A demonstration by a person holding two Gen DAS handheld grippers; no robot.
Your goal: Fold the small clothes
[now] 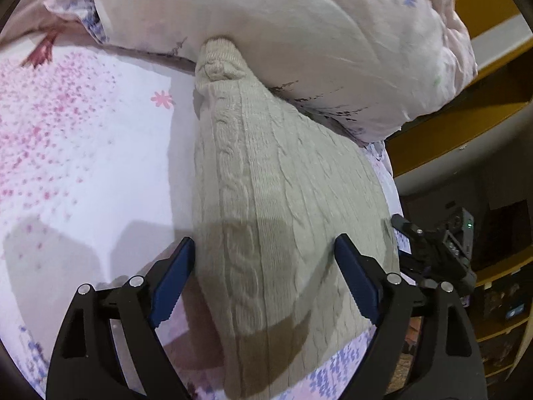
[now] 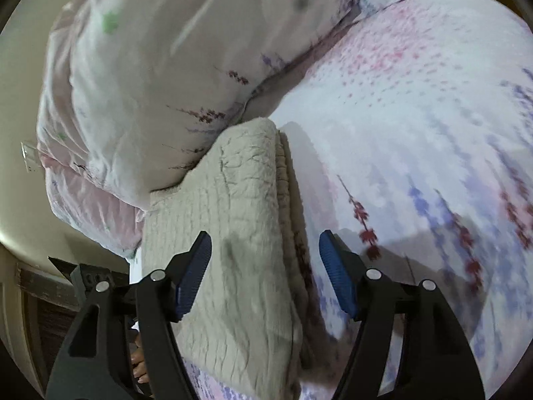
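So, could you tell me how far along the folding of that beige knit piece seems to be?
Done: the beige cable-knit garment lies on the floral bedsheet as a narrow, layered strip, its far end against the duvet.
In hand: nothing; the left gripper and the right gripper are both open above it.
Left: probably a final crosswise fold, though I cannot be sure.

A beige cable-knit sweater (image 1: 283,200) is showing a rough, matt wool-like weave, lying on a smooth printed cotton bedsheet (image 1: 83,150) beside a soft crinkled cloth pillow (image 1: 299,33), while ribbed blue pads (image 2: 336,276) are looking rubbery.
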